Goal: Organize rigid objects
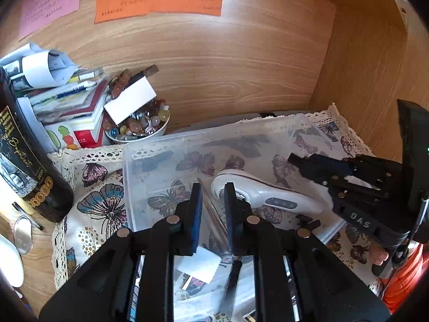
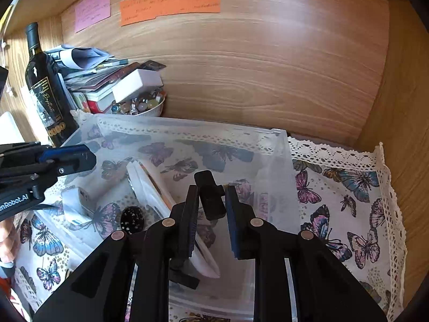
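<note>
A black clip-like object is seen between the narrowly parted fingers of the right gripper above the clear plastic bin, where a white handheld device lies, while the left gripper is held narrowly open, empty, at its 9 o'clock.

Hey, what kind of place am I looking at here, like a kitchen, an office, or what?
Probably a home desk or shelf nook: a wood-grain back wall with handwritten sticky notes, a butterfly-print lace cloth under a clear plastic bin, plus a wine bottle beside stacked books.
</note>
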`<state>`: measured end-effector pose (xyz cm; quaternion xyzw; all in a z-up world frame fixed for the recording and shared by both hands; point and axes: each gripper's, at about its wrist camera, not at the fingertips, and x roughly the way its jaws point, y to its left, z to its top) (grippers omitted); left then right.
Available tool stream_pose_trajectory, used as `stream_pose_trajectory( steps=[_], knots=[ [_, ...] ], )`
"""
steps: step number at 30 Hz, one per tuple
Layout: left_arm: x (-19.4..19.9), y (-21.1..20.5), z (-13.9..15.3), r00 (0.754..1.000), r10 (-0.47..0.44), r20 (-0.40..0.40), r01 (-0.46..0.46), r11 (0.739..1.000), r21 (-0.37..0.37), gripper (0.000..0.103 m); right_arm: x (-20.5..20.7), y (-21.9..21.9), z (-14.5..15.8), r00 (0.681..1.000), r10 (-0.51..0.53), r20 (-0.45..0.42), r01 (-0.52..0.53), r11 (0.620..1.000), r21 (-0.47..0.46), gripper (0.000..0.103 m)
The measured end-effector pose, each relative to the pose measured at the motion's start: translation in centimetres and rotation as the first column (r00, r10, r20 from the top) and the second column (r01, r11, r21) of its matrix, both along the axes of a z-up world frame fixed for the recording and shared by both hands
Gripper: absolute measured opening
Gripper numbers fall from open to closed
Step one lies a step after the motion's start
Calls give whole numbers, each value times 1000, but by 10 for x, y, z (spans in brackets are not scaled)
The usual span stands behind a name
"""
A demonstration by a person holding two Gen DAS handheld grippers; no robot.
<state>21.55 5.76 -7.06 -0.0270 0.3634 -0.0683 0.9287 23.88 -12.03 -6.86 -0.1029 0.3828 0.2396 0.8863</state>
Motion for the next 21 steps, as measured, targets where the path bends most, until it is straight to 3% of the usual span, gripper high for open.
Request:
stream_pose_trajectory(
  steps=[5, 9, 13, 21],
  knots=[
    [-13, -2, 12, 999, 1, 41, -1, 1000, 7, 15, -5, 0, 5, 1000, 12, -3, -12, 1000, 11, 19],
    [-27, -5, 21, 998, -1, 67, -1, 1000, 17, 16, -16, -1, 17, 999, 20, 29, -20, 999, 26, 25],
    [-44, -6, 26, 997, -12, 77, 12, 1000, 11, 33, -31, -6, 32, 997, 35, 64, -39, 998, 51, 35],
    [-81, -14, 13, 997, -50, 54, 49, 999, 23, 48, -65, -20, 40, 993, 60, 101, -64, 997, 37, 47]
  ],
)
